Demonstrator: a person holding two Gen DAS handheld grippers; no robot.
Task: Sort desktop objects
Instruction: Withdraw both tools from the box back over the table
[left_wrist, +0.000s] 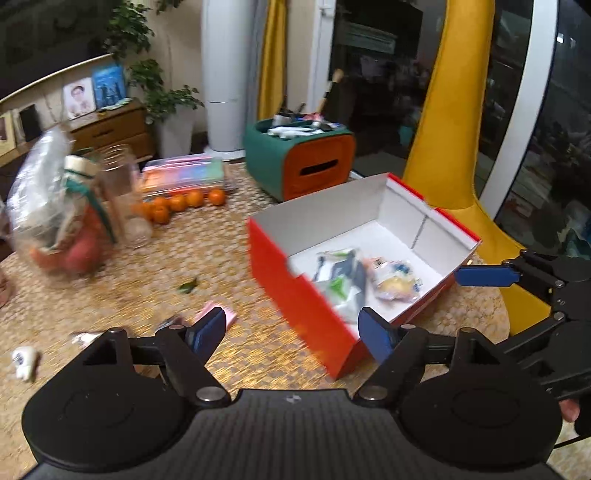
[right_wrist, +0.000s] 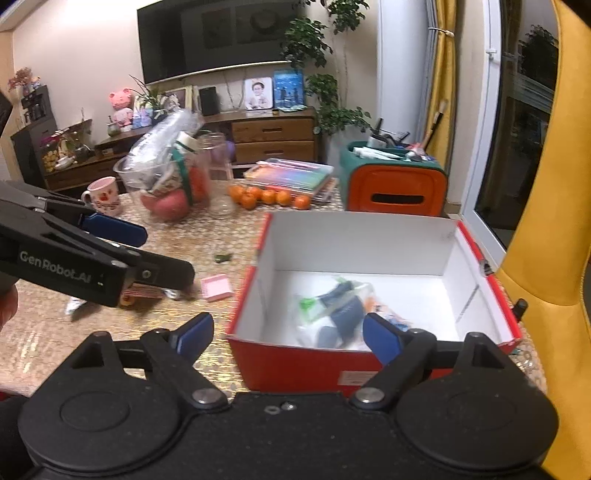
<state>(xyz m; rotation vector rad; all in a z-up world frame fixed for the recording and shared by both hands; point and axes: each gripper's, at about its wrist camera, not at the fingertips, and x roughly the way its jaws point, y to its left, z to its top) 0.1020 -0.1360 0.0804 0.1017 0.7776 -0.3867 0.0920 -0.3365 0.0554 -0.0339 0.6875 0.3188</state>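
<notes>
Clutter sits at the far left of the table: a small white thing (left_wrist: 25, 363) near the edge, then a flat wrapper (left_wrist: 168, 322) and a pink card (left_wrist: 218, 314) lying loose on the woven mat (left_wrist: 221, 243), with a green scrap (left_wrist: 188, 286) a little beyond them. The left tongs (left_wrist: 291, 328) hang above this patch, jaws wide and holding nothing; the pink card lies just beside the left blue pad, so the left hand looks the nearer one for it. From the right-hand camera the pink card (right_wrist: 217, 288) reads as a small flat rectangle, its long axis running roughly left to right and slightly askew, one short end toward the box; blur keeps me from being surer. Behind, a glass jar (left_wrist: 122, 192) and a row of oranges (left_wrist: 184, 203) stand well clear. Further right is the red box (left_wrist: 295, 295), open at the top, with a few packets (left_wrist: 354, 280) already on its white floor, smeared by motion. The right tongs (right_wrist: 288, 336) hover at the near wall of the box (right_wrist: 303, 362), jaws also wide and empty. My guess is that the coming move is a short drop by the left tongs onto the card, closing across its narrow width, then a carry rightward into the box.
</notes>
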